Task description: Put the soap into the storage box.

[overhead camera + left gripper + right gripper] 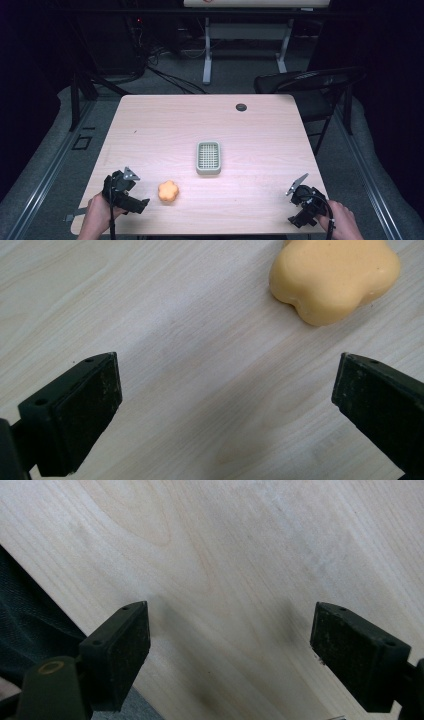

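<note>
High view puts the pale wood-grain bench (150, 130) in front of me, with a soft orange flower-shaped lump, foam or dough by the look of it (168, 192), lying near the front edge on my left side. Just left of it sits my left gripper (131, 190), close to the lump but apart from it. Farther back, near the middle of the bench, stands a small grey-green rectangular tray with a white grid insert (208, 158), and nothing lies in it. My right gripper (300, 192) rests near the front right corner, well apart from both things.

From the left gripper view, the orange lump (334, 277) lies ahead and off toward the right jaw, outside the gap between the jaws, which stand wide with bare bench between them. From the right gripper view, the right jaws are wide too, over bare wood by the bench edge, holding nothing.

I judge this to be the approach to the pick: the lump is untouched and nothing is gripped. Next I need to swing the left gripper toward the lump so it sits centred between the jaws, come down until the pads flank its sides, then close gently, since it looks soft and may squash or slip. The tray seems the likely place for it.
</note>
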Demonstrator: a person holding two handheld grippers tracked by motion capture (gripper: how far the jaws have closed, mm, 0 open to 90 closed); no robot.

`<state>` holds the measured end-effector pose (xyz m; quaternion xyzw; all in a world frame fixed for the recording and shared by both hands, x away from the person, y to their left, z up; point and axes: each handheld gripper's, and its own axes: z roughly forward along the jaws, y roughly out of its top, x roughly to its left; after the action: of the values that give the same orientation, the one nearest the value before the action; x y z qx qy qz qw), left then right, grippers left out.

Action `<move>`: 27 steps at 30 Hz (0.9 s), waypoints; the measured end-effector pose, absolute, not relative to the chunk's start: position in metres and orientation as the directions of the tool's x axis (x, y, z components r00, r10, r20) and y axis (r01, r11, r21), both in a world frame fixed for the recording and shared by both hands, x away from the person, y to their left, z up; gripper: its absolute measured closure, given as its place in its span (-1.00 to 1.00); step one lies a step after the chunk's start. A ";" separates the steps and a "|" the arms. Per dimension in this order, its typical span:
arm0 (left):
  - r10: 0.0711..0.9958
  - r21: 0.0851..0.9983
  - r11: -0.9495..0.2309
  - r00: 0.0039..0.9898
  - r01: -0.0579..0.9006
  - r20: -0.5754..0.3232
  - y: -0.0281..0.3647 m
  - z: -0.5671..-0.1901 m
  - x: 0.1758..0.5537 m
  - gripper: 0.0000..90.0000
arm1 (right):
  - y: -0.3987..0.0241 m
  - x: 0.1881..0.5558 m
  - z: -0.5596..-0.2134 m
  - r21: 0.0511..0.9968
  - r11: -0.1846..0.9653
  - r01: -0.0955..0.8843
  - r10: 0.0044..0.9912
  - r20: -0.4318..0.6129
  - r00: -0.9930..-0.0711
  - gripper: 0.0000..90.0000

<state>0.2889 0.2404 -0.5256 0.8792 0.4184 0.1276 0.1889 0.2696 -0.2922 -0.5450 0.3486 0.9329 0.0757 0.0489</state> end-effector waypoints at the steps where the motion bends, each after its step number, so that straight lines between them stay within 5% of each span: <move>1: 0.784 0.439 -0.579 0.617 0.687 0.066 0.240 -0.526 0.289 -1.00 | -0.292 0.270 -0.545 0.175 0.746 0.643 0.658 -0.039 -0.752 -0.65; 27: 0.750 0.473 -0.581 0.661 0.662 -0.003 0.222 -0.524 0.293 -1.00 | -0.290 0.270 -0.544 0.168 0.754 0.635 0.648 -0.039 -0.760 -0.65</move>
<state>0.2925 0.2217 -0.5243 0.8836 0.3995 0.0992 0.2230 0.2699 -0.2901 -0.5443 0.3430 0.9353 0.0726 0.0474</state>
